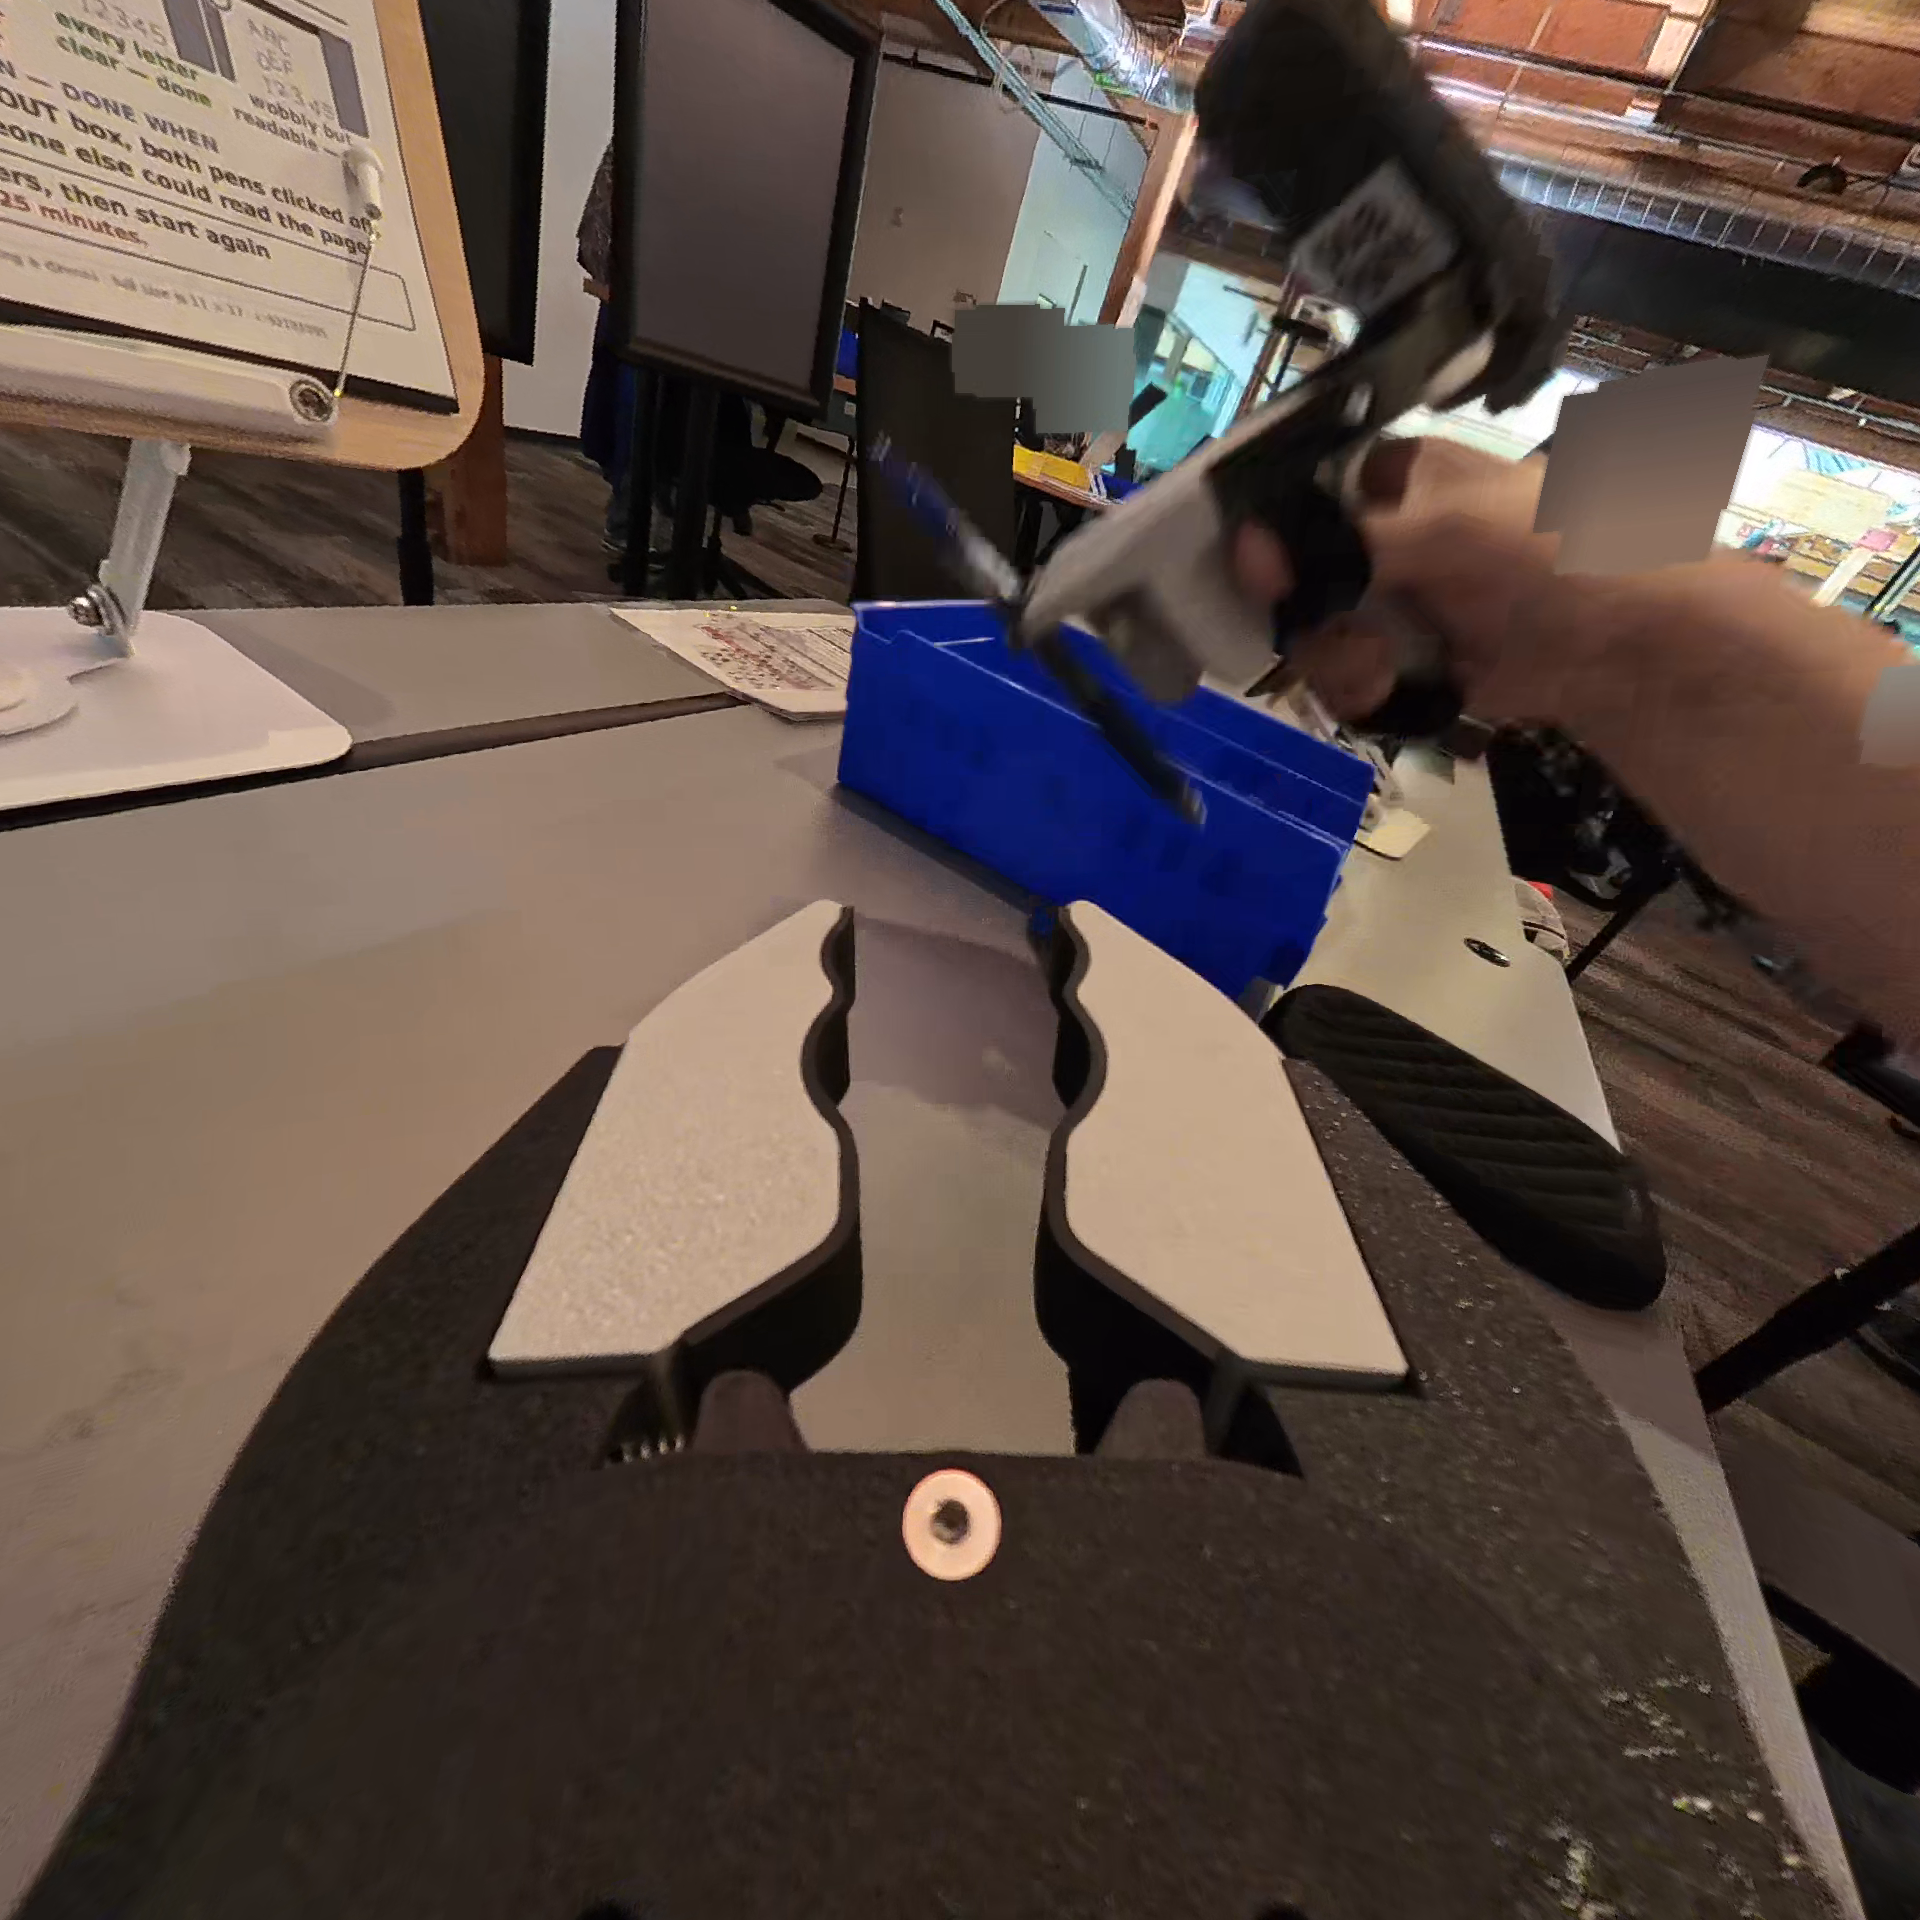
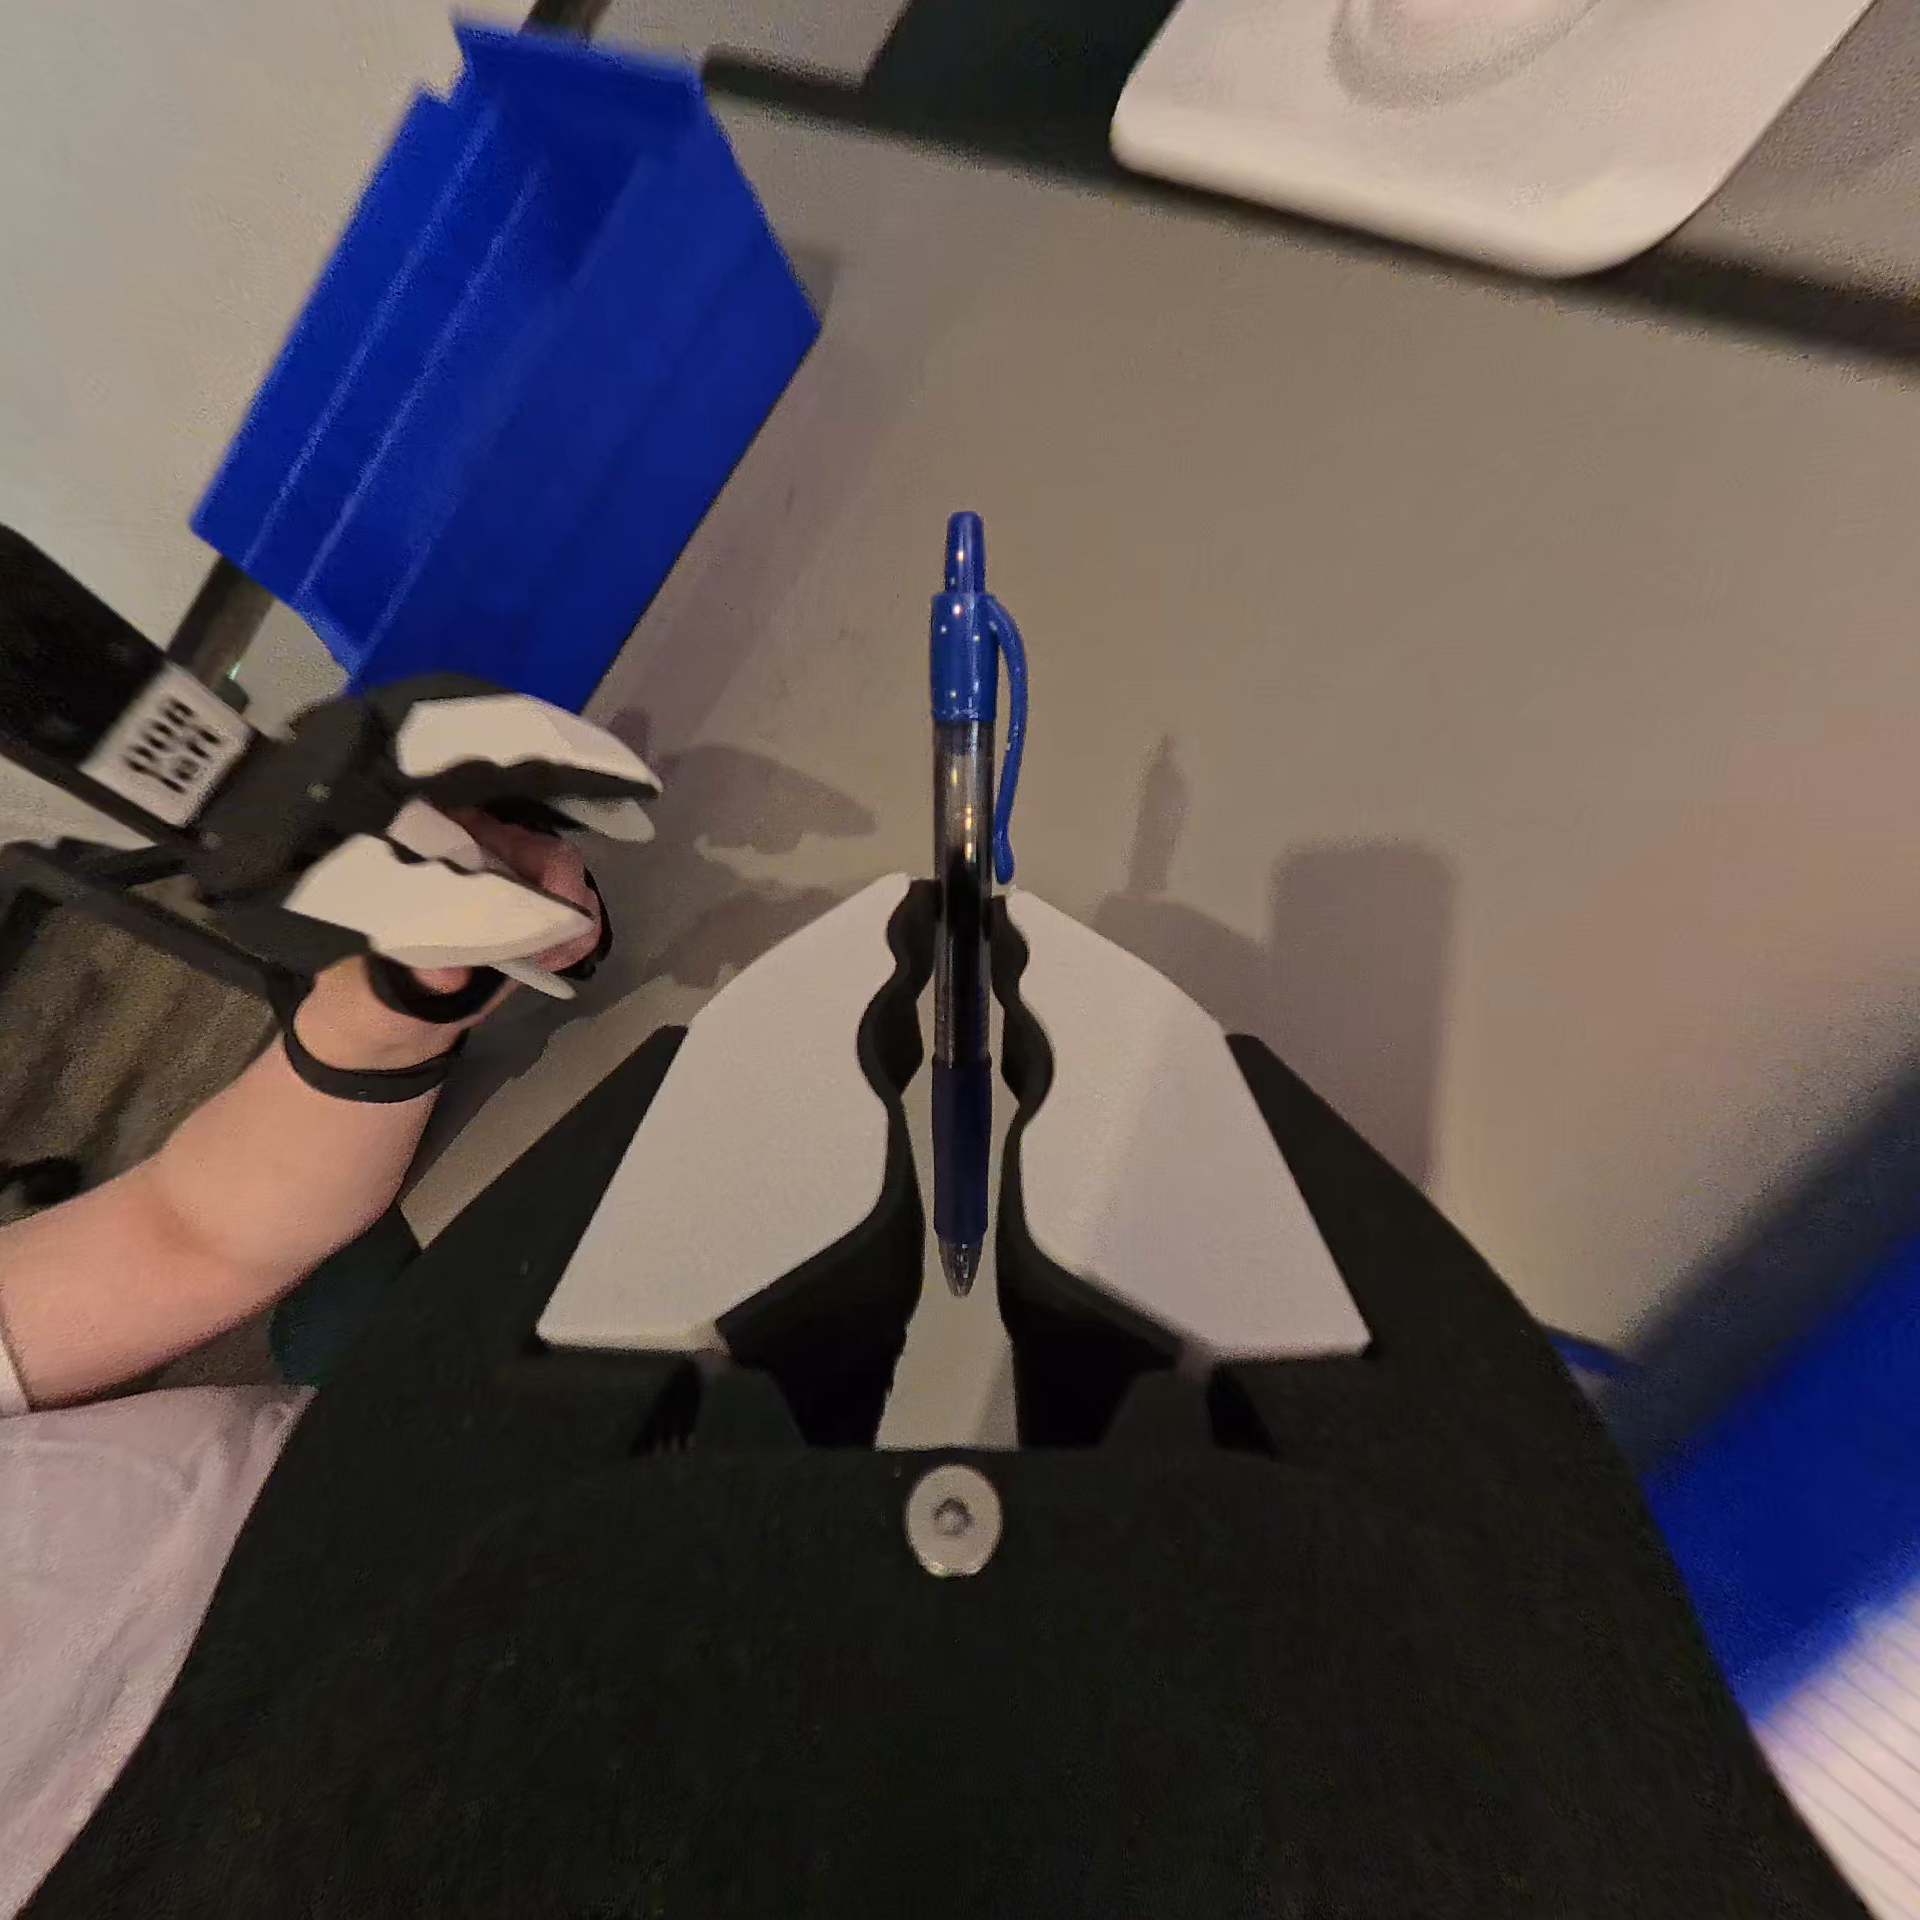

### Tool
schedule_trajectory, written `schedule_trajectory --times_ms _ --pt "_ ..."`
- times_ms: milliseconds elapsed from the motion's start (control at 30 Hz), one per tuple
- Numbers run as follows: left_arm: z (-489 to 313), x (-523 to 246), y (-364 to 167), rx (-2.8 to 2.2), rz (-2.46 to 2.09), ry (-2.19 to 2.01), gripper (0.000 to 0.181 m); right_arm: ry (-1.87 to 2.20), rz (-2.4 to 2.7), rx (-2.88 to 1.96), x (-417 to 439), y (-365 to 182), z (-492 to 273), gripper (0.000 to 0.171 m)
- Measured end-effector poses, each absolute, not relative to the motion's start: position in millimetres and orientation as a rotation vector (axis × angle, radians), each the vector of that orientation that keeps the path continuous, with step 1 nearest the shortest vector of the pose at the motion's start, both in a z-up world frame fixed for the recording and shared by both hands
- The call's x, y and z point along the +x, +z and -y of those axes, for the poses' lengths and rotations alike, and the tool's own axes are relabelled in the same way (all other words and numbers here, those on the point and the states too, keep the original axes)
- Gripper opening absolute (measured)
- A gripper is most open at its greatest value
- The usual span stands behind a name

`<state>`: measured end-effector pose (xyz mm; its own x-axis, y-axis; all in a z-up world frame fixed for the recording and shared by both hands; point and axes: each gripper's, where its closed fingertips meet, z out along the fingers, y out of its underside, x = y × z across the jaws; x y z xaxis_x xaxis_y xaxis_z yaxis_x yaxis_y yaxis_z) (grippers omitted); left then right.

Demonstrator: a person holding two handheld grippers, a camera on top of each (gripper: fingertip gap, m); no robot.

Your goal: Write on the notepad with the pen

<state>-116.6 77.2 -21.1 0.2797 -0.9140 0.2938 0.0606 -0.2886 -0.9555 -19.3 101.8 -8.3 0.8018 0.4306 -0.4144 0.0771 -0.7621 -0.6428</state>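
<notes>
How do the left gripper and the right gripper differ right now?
The right gripper is shut on a blue pen; the left gripper is open and holds nothing. The right gripper is raised above the blue bin, while the left gripper sits low over the grey table. Both have white fingers on a black body.

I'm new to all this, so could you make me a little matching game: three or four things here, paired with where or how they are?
Things:
1. blue click pen
2. blue plastic bin
3. left gripper
4. white stand base

States:
a. open, holding nothing
b. clamped between the right gripper fingers
c. on the grey table's far left
d. standing beyond the left gripper

Pairs: 1-b, 2-d, 3-a, 4-c
</notes>
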Motion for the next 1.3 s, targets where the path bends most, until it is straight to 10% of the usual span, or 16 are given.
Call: schedule_trajectory --times_ms 333,833,1300 --pt "-83 -113 -41 -1.605 -0.858 -1.129 0.035 0.388 0.152 -2.356 174 137 -91 0.01" --pt "-95 -109 -81 -1.741 -0.925 -1.004 0.035 0.42 -0.04 -2.622 253 -19 -96 0.01" --pt "-95 -107 -88 -1.742 -0.981 -0.897 0.036 0.457 -0.056 -2.673 266 -55 -100 0.01"
